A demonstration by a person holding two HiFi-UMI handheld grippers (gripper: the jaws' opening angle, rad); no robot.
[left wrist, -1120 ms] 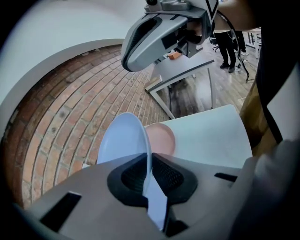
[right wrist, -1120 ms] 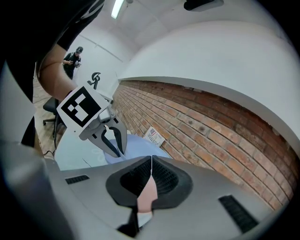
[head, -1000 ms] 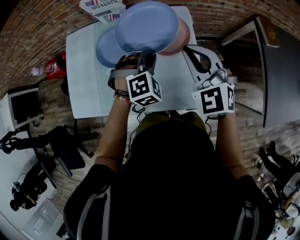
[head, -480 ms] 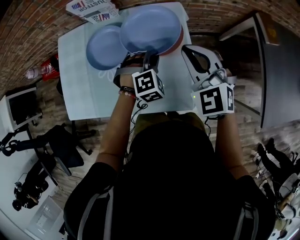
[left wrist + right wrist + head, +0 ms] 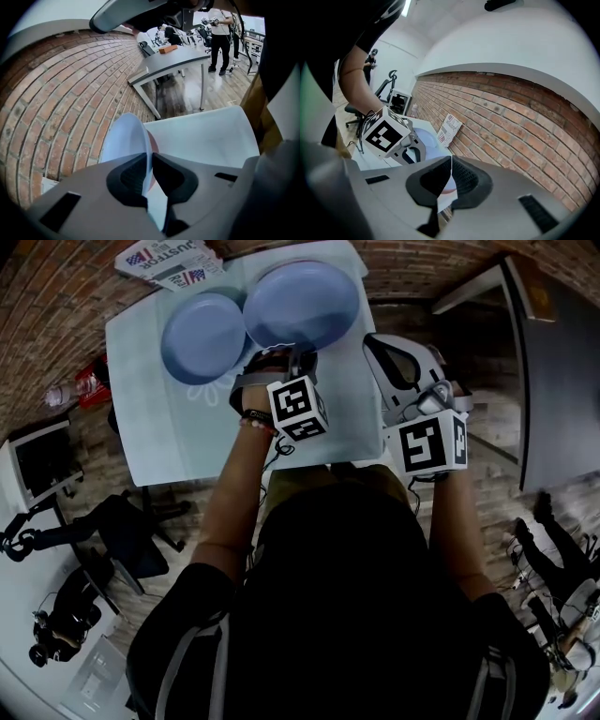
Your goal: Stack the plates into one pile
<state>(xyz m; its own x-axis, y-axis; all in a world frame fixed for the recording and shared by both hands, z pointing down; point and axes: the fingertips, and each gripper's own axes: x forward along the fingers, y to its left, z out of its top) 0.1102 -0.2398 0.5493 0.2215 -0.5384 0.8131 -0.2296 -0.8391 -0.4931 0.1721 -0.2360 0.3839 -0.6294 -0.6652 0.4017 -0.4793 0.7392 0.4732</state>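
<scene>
Left gripper [image 5: 150,160] (jaws just loosening) pinched the blue plate [image 5: 302,304], upper centre; right gripper [image 5: 450,174] jaws pressed together. Released off-centre, it might slide off the pink plate [image 5: 153,143].

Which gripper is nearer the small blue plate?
Left. The left gripper is beside the small plate, jaws just opening on the big plate's rim; the right gripper is farther right.

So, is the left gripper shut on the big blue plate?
Shut, though its jaws have just been opening: the left gripper pinches the rim of the big blue plate between its pads.
</scene>
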